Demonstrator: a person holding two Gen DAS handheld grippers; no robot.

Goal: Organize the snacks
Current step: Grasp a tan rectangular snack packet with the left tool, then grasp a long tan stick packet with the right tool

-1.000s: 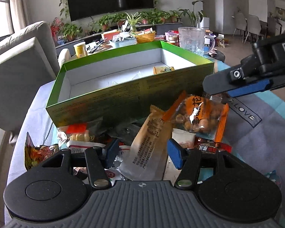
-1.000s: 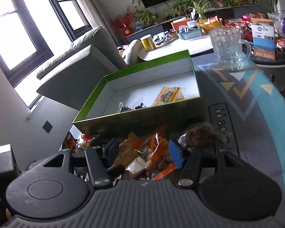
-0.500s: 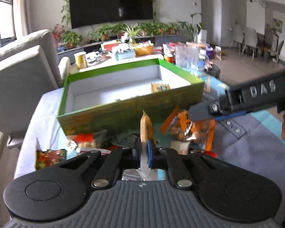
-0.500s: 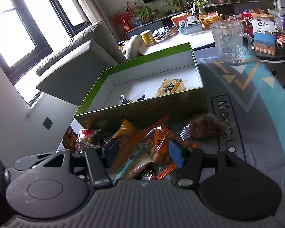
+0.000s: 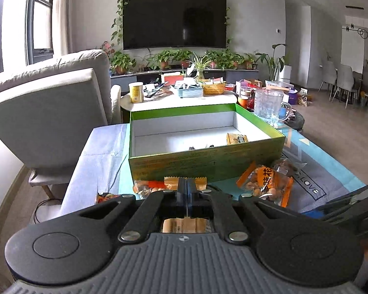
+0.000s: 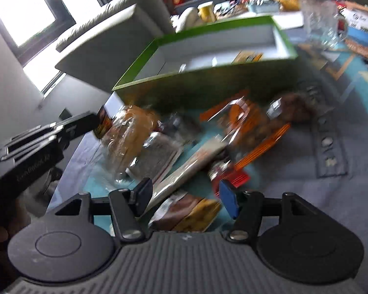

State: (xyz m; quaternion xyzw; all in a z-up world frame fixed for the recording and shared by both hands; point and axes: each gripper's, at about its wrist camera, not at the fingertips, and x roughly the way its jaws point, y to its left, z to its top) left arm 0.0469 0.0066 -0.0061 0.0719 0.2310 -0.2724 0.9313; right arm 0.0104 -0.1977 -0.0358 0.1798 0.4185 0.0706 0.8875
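While the left tool (image 5: 187, 191) is clamped on a tan foil snack packet (image 5: 184, 225), the open green cardboard box (image 5: 206, 163) sits straight ahead, mid-frame on the counter. Right tool (image 6: 184, 199), fingers apart, hovers over loose snacks (image 6: 184, 147).

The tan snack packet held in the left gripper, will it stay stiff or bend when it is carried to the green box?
The tan packet is thin film with crimped ends, so it probably flops past the left gripper. It is likely light, so a pinch near its middle should hold. The glossy film may slip.
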